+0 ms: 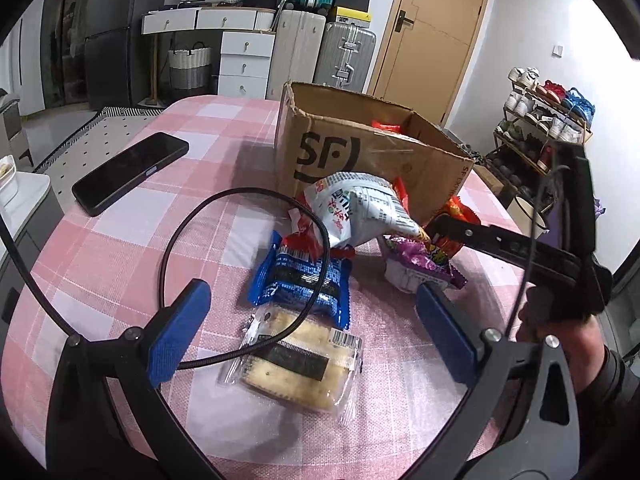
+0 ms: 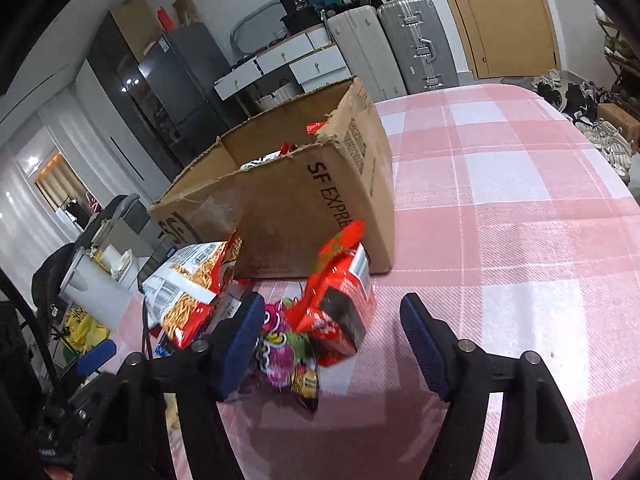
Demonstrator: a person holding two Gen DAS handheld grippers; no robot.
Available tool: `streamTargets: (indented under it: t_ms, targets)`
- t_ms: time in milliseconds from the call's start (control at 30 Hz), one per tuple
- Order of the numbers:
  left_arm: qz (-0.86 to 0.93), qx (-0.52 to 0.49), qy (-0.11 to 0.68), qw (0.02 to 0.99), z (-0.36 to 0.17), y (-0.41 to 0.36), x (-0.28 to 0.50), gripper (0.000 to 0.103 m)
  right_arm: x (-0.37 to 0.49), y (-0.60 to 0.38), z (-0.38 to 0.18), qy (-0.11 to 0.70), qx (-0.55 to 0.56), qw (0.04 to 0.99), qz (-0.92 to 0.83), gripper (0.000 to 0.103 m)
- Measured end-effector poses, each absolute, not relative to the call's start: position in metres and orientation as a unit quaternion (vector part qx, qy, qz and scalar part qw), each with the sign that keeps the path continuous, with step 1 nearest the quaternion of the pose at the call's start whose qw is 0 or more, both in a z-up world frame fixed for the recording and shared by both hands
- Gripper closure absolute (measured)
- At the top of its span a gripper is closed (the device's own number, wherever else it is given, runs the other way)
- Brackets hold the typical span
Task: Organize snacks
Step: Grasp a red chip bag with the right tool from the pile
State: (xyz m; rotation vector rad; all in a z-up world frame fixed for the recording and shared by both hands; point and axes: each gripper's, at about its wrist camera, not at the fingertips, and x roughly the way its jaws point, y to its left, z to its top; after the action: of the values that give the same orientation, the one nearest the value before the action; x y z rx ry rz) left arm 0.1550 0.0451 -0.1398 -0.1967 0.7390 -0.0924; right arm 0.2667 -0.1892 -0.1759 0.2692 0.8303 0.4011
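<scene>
Lying between right hand-held gripper [image 2: 332, 344] pads, untouched: red snack packet [image 2: 338, 304].

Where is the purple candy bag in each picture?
Left wrist view: the purple candy bag lies right of centre on the checked cloth, beside the blue cookie pack.
Right wrist view: the purple candy bag sits low in the middle, just right of the gripper's left pad.
Shared landmark: the cardboard box stands behind it in both.
</scene>
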Motion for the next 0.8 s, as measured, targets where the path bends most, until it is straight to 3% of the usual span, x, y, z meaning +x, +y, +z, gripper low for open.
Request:
streamTargets:
  t_ms: [333, 567, 800]
  targets:
    - [-0.043, -0.107, 0.368, 0.923, -0.146, 0.052, 0.153, 0.001, 0.288, -0.175, -0.185, 0.416, 0.116, 0.881, 0.192, 0.051]
    - [-0.044, -0.11, 0.37, 0.921, -0.147, 0.052, 0.153, 0.001, 0.293, -0.178, -0.194, 0.425, 0.117, 0.877, 0.191, 0.076]
    - [-0.043, -0.113, 0.372, 0.92, -0.147, 0.052, 0.154, 0.001, 0.286, -0.183, -0.19, 0.416, 0.114, 0.88, 0.197, 0.078]
